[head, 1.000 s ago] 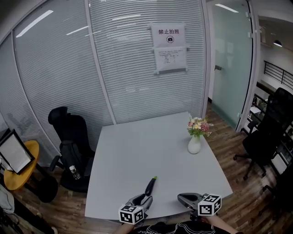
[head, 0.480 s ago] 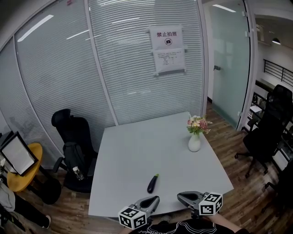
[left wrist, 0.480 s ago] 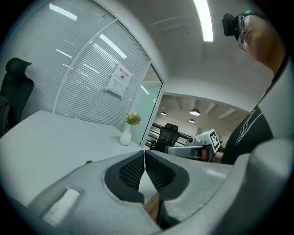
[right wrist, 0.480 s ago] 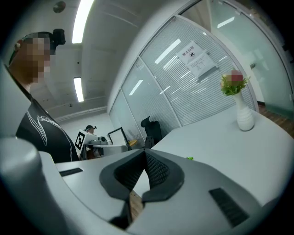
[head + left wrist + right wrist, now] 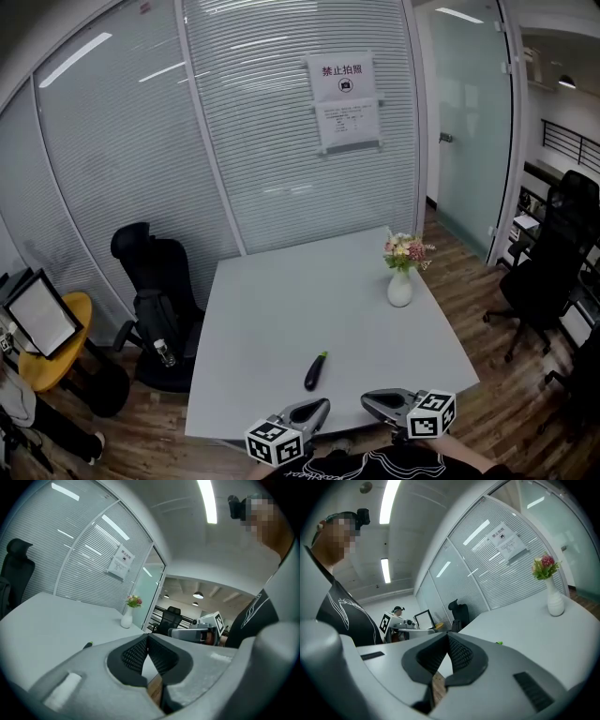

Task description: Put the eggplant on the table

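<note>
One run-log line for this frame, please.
eggplant: lying on table, not held | left gripper: shut, empty | right gripper: shut, empty | task: eggplant placed

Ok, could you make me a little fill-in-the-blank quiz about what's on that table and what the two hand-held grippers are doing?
1. The eggplant lies on the ___.
2. The white vase holds ___.
3. The left gripper and the right gripper each have jaws that are ___, with nothing between them.
Missing words: table; flowers; shut.
</note>
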{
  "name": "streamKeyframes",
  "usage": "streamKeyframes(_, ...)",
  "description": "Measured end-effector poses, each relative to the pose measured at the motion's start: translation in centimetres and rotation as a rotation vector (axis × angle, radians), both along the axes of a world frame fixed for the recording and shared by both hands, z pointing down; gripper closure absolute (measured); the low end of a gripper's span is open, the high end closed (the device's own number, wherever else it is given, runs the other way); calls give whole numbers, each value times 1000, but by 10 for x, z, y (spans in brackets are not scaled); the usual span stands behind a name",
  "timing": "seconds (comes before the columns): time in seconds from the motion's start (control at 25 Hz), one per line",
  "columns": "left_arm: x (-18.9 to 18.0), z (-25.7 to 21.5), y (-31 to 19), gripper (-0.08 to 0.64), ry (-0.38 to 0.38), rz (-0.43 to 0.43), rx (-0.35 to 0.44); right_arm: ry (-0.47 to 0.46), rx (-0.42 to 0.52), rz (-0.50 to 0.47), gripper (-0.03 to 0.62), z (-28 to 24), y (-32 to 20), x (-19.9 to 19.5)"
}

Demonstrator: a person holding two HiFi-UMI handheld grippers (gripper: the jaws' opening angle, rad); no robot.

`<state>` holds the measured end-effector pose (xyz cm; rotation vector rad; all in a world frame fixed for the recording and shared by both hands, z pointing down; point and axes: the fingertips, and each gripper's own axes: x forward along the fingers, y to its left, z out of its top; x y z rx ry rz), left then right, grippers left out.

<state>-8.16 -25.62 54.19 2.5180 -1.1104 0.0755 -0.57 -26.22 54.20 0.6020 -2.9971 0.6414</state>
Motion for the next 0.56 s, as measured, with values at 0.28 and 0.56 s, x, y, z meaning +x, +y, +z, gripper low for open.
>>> streamKeyframes(0.28,2,-2,4,546,0,-14,8,8,0,-8,583,-1,5,3)
streamKeyframes(0.56,-4,-2,6,546,6,-32,-4,4,-5,-21,583,-3,8,-1)
